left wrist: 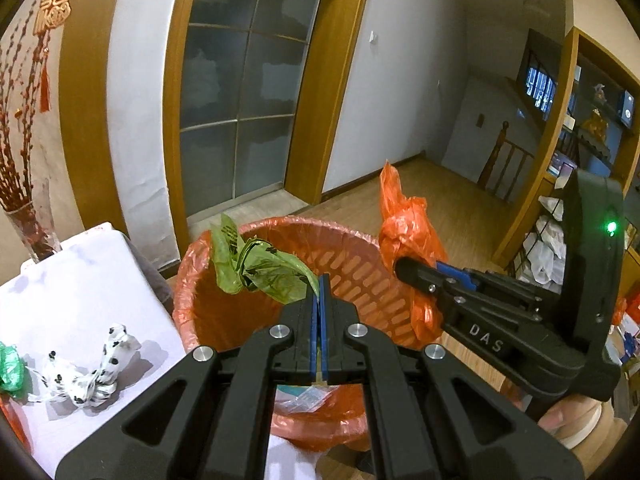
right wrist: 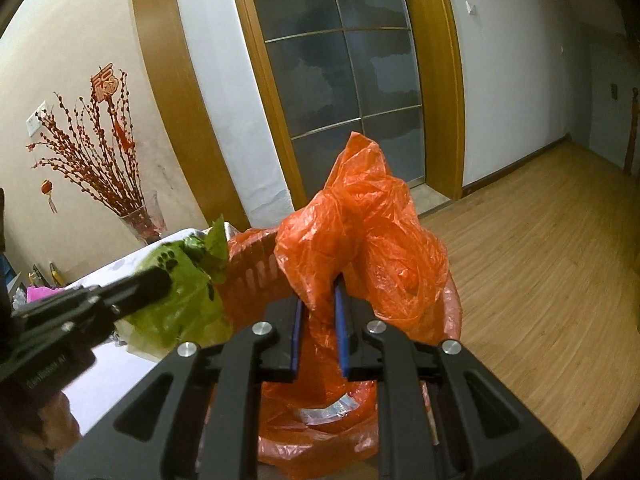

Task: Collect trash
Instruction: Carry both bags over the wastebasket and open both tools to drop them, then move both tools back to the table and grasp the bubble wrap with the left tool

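A glass door (left wrist: 244, 92) in a wooden frame stands far beyond the fingers of both grippers, with wooden floor (right wrist: 540, 264) to the right. A white surface (left wrist: 80, 292) lies left of the left gripper (left wrist: 320, 304), carrying a dotted white wrapper (left wrist: 90, 372). Straight ahead of both sits an orange bin (left wrist: 288, 280) lined with an orange bag (right wrist: 360, 240). The right gripper (right wrist: 320, 320) has its fingers clamped on a bunched, crinkled fold of that bag. The left fingers are pressed together on a crumpled green bag (left wrist: 260, 268) with dark prints, held over the bin's open mouth.
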`<state>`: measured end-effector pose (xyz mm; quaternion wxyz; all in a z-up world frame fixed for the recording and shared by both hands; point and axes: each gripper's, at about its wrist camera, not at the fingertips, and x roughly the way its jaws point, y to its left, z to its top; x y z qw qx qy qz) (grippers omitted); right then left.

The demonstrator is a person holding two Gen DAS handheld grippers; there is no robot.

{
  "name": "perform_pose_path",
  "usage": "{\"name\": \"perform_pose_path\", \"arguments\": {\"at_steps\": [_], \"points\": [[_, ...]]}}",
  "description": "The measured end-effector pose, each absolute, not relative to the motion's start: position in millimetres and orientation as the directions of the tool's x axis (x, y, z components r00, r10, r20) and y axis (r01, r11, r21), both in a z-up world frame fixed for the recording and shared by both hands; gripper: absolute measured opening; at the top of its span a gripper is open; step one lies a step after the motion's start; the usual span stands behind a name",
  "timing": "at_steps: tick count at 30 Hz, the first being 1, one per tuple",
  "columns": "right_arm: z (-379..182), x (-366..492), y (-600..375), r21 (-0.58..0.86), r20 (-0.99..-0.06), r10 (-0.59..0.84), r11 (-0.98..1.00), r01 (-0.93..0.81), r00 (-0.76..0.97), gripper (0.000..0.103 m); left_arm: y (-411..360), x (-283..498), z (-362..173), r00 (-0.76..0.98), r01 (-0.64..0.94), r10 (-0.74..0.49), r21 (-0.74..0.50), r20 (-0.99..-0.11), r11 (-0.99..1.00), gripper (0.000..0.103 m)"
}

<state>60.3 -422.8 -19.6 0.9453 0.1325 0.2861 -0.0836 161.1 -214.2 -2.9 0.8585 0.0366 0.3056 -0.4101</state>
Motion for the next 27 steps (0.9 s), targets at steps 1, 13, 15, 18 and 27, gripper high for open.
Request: {"name": "perform_pose_path", "arguments": {"at_steps": [1,13,15,18,27], "points": [[-20.4,62.1,-424.3,0.206,-0.564,-0.078,0.951,0.232,0.822,0.020,-215.1,162.8,-4.6,0.474,0.725,-0.679,-0.189,-0.560,0.662,0.001],[-28.7,56.5,-430.6,0.204,-0.573,-0.106,0.942,0.267,0.813,0.039,-201.0,170.8,-14.2,0.475,0.683,-0.641,-0.206,-0.602,0.701,0.038],[-28.5,53.9,-431.4,0.198,-0.573,-0.116,0.941,0.275,0.811,0.040,-199.7,170.5,-14.0,0.475,0.682,-0.639,-0.206,-0.605,0.702,0.038],[-27.6,47.8,-432.5,0.193,-0.571,-0.129,0.939,0.285,0.811,0.041,-197.0,168.7,-11.6,0.482,0.680,-0.637,-0.201,-0.602,0.705,0.038],[-20.8,38.5,-418.7,0.158,-0.561,-0.133,0.952,0.264,0.817,0.041,-180.9,155.4,-4.2,0.531,0.645,-0.602,-0.176,-0.597,0.743,0.038]]}}
